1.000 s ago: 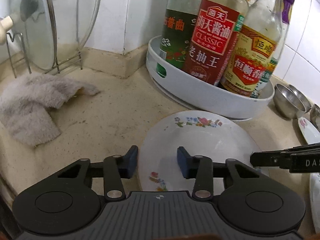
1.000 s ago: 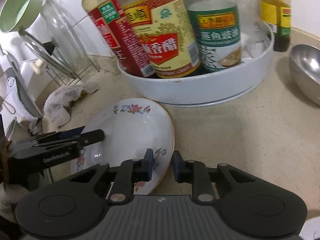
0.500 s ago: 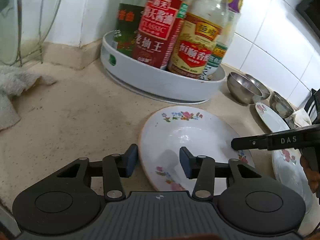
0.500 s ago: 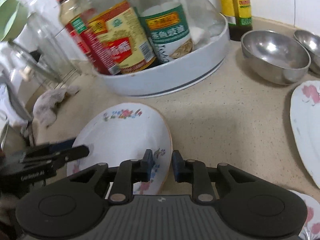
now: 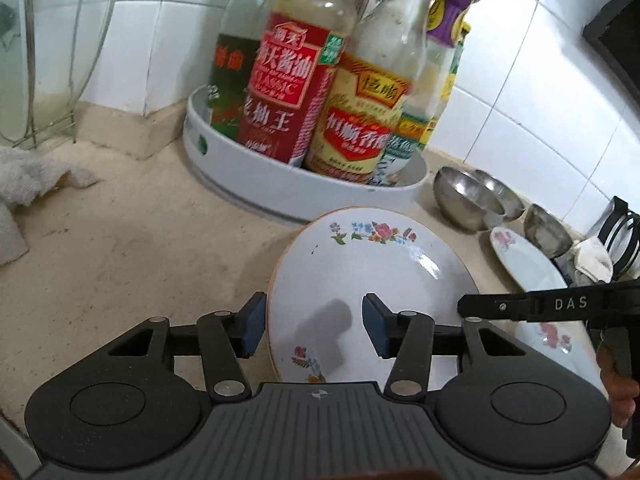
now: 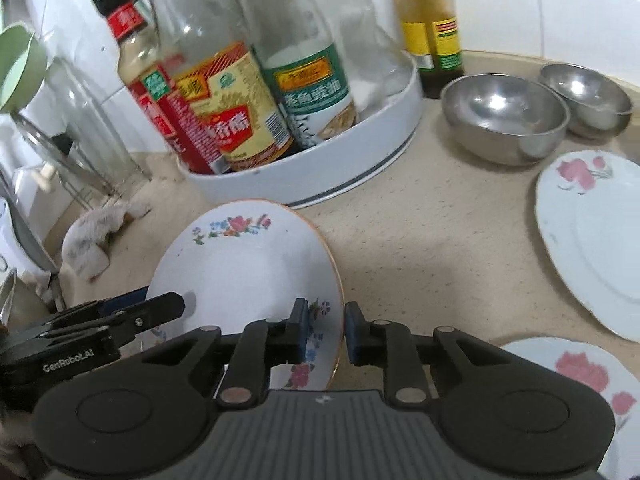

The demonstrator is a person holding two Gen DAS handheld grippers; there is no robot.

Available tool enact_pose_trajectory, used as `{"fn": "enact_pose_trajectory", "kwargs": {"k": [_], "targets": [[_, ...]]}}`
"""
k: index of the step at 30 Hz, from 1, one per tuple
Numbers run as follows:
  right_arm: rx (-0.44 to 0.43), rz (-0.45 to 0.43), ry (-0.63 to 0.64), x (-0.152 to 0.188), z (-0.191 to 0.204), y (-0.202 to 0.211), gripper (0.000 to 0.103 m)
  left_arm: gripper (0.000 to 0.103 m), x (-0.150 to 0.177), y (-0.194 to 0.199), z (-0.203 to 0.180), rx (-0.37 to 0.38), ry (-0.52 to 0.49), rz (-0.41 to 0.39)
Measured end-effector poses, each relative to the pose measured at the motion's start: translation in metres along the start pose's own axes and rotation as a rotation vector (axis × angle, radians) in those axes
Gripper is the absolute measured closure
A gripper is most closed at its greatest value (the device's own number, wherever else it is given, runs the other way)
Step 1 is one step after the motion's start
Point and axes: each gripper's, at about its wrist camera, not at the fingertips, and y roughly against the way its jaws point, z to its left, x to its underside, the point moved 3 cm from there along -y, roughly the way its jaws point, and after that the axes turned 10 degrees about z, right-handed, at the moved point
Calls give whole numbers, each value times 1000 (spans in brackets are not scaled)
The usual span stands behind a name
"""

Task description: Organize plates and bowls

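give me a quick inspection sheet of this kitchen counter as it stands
surface: beige speckled counter, stained.
job's things: flowered plate; two more plates to the right; two steel bowls.
clutter: white tray of sauce bottles; rag; glass lids in a wire rack.
grippers: right gripper shut on the flowered plate's rim; left gripper straddles its opposite rim; its jaws have just been opening and are now open.
cables: nothing seen.
surroundings: white tiled wall.
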Motion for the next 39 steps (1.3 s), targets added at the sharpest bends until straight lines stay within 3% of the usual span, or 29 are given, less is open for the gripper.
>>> {"fn": "enact_pose_trajectory", "kwargs": {"k": [12, 20, 27, 39], "targets": [[42, -76, -132, 21, -28, 58, 85, 45, -7, 1, -46, 121, -101, 9], [100, -103, -253, 51, -61, 105, 86, 44, -1, -12, -101, 218, -210, 58], [136, -79, -350, 84, -105, 125, 86, 44, 15, -35, -147, 239, -269, 127], [151, -51, -323, 101, -128, 131, 85, 44, 27, -41, -171, 206, -294, 160]]}}
